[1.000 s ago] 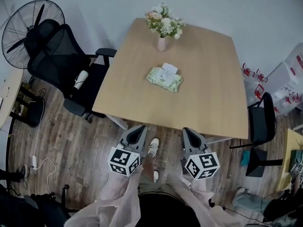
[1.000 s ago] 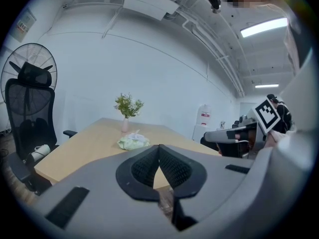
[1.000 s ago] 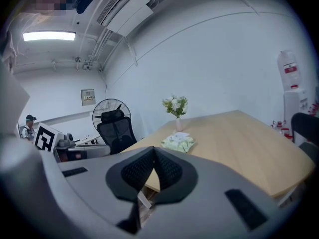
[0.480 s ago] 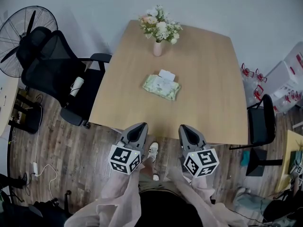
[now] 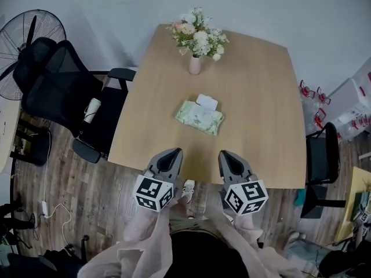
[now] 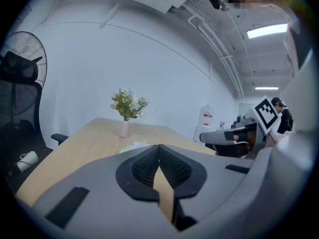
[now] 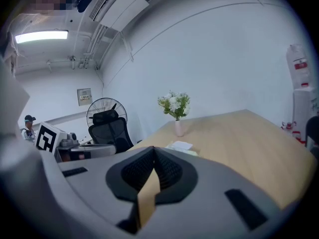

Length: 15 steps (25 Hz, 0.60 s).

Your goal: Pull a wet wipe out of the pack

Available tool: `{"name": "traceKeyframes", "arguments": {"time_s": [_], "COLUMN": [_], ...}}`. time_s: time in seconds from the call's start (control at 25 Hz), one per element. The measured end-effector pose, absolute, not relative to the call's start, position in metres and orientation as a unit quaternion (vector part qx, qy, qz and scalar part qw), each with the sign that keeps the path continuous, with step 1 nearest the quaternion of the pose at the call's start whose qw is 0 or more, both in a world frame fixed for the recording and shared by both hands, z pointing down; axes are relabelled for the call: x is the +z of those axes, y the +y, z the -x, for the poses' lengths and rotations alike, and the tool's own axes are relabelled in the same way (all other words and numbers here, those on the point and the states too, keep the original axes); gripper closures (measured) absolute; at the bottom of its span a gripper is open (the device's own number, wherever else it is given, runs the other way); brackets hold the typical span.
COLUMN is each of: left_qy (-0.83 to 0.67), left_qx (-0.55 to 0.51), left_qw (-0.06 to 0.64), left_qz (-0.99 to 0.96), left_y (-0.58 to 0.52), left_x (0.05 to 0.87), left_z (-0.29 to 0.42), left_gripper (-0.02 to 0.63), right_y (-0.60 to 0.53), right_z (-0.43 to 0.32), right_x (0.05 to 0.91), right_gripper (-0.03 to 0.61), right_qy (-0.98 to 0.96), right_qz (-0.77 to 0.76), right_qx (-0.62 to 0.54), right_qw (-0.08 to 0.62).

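A pale green wet wipe pack (image 5: 200, 116) lies flat near the middle of the wooden table (image 5: 255, 97), its white lid flap raised on the far side. Both grippers hover at the table's near edge, well short of the pack. My left gripper (image 5: 169, 157) is shut with nothing in it, and so is my right gripper (image 5: 227, 158). In the right gripper view the pack (image 7: 180, 147) shows just beyond the shut jaws (image 7: 153, 153). In the left gripper view the jaws (image 6: 159, 151) meet, and only a sliver of the pack (image 6: 133, 145) peeks above them.
A pink vase of flowers (image 5: 196, 39) stands at the table's far side. A black office chair (image 5: 64, 100) and a fan (image 5: 23, 30) are at the left. Another dark chair (image 5: 320, 155) sits at the table's right edge, with boxes beyond it.
Both grippers and the person have moved forward toward the table; the jaw tips now reach its near edge. Both stay shut.
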State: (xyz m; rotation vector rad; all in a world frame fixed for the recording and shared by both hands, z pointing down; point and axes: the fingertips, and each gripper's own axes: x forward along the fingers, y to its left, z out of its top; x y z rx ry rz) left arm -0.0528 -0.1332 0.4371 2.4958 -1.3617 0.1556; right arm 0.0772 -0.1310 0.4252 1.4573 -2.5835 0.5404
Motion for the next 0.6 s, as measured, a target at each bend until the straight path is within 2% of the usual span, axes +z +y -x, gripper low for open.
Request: {"name": "traceKeyframes", "arguments": {"time_s": [0.6], "left_qy": [-0.456], "left_qx": [0.067], "left_qw": [0.159], "left_qz": [-0.873], "left_y": [-0.224], "left_x": [0.448], "left_z": [0.058], "left_gripper": [0.603], "right_y": [-0.219], "right_z": [-0.081], "right_x": [0.439], "right_gripper": [0.569], "right_qy": [-0.836], "right_qz": [-0.507], "right_qx": [0.195], "right_qw": [0.072]}}
